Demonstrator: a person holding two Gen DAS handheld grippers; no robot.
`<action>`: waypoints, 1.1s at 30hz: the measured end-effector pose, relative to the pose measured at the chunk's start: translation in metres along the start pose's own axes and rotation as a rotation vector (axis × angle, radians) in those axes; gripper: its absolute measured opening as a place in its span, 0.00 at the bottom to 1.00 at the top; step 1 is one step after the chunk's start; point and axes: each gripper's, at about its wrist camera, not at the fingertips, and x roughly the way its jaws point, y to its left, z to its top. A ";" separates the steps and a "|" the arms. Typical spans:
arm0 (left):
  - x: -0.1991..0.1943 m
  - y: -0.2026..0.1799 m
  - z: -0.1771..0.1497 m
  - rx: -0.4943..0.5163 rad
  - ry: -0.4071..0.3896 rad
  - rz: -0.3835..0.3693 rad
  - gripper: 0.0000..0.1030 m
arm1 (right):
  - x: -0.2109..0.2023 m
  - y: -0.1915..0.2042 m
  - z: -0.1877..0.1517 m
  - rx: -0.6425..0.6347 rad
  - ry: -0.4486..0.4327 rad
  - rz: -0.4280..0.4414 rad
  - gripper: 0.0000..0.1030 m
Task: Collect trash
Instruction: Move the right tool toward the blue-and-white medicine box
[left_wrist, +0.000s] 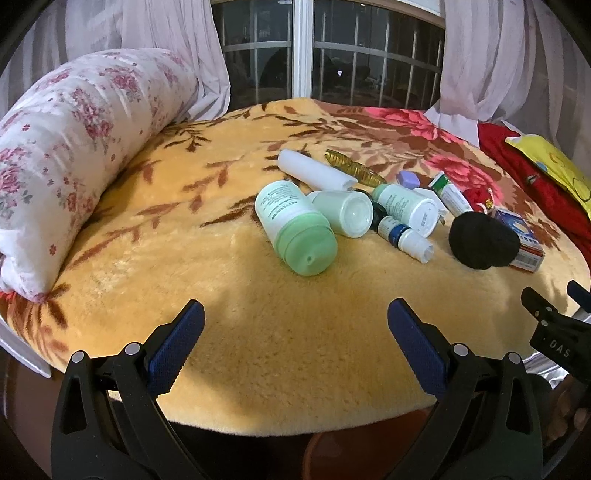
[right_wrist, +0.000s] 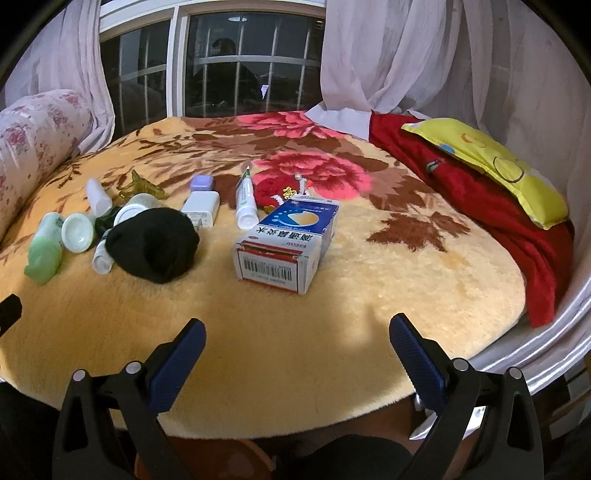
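Left wrist view shows the left gripper (left_wrist: 295, 332) at the bottom of the frame with its blue-padded jaws spread wide and nothing between them, hovering over the near edge of the fuzzy yellow floral blanket (left_wrist: 229, 295). The trash sits as a loose cluster right of centre: a pale green plastic bottle with a green cap (left_wrist: 295, 227) lying on its side nearest the gripper, a white cylindrical tube (left_wrist: 316, 170) behind it, a small white dropper bottle with a blue band (left_wrist: 404, 238), a balled black sock (left_wrist: 482, 240) and a blue and white cardboard medicine box (left_wrist: 524, 243) at the right. Right wrist view shows the right gripper (right_wrist: 297, 354), likewise wide open and empty, with the medicine box straight ahead at centre frame and the sock to its left. No bin is clearly visible; something reddish-brown shows below the bed edge at the bottom of both frames, but I cannot tell what it is. A good first pick, in my judgement, is the box for the right gripper: approach low, straddle its narrow sides, and close gently so the card does not crush. The left should take the green bottle across its body, not its cap, since it may roll on the soft pile.
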 end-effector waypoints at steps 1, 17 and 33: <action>0.002 0.001 0.001 -0.003 -0.001 0.003 0.94 | 0.003 0.001 0.001 0.002 0.004 0.004 0.95; -0.002 0.005 0.002 -0.015 -0.018 0.010 0.94 | -0.004 0.003 0.004 0.024 -0.007 0.022 0.95; -0.006 0.011 -0.012 -0.031 -0.006 0.015 0.94 | -0.006 -0.005 0.003 0.050 -0.004 0.022 0.95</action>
